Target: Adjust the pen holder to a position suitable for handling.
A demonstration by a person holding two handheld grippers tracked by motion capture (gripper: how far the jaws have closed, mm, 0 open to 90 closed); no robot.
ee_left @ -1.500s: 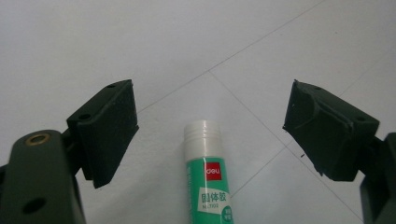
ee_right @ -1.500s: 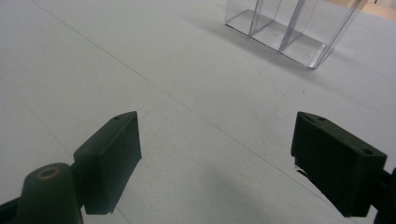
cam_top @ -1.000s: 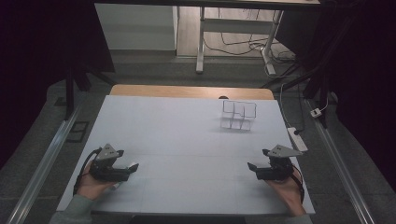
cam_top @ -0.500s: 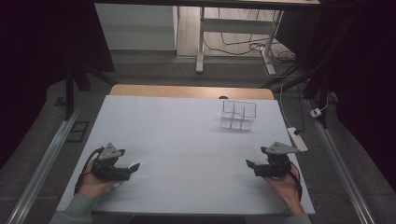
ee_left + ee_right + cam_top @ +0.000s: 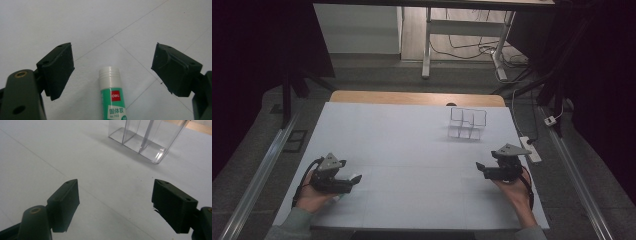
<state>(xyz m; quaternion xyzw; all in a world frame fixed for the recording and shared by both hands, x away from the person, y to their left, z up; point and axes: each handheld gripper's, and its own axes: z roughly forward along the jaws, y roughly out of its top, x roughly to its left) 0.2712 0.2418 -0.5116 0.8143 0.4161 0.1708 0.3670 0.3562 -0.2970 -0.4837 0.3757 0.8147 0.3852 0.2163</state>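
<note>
A glue stick [image 5: 111, 96] with a white cap and a green label lies on the white table [image 5: 412, 145]. My left gripper [image 5: 112, 51] is open around it, and neither jaw touches it. In the high view that gripper [image 5: 349, 182] sits near the front left, with the glue stick's white cap [image 5: 356, 176] at its tips. At the front right my right gripper [image 5: 480, 167] points left. It stands open [image 5: 116, 183] with nothing between its jaws, which have just been closing a little. Ahead of it stands a clear plastic organizer [image 5: 140, 140] with several compartments, at the back right [image 5: 467, 124] of the table.
A wooden strip [image 5: 417, 97] runs along the table's far edge. A white power strip [image 5: 531, 149] lies just off the right edge. Metal rails [image 5: 257, 175] run along the floor on both sides. A desk frame [image 5: 427, 45] stands beyond the table.
The right gripper has shifted slightly forward and left, and its jaws have narrowed a little. The left gripper and the glue stick have stayed where they were.
</note>
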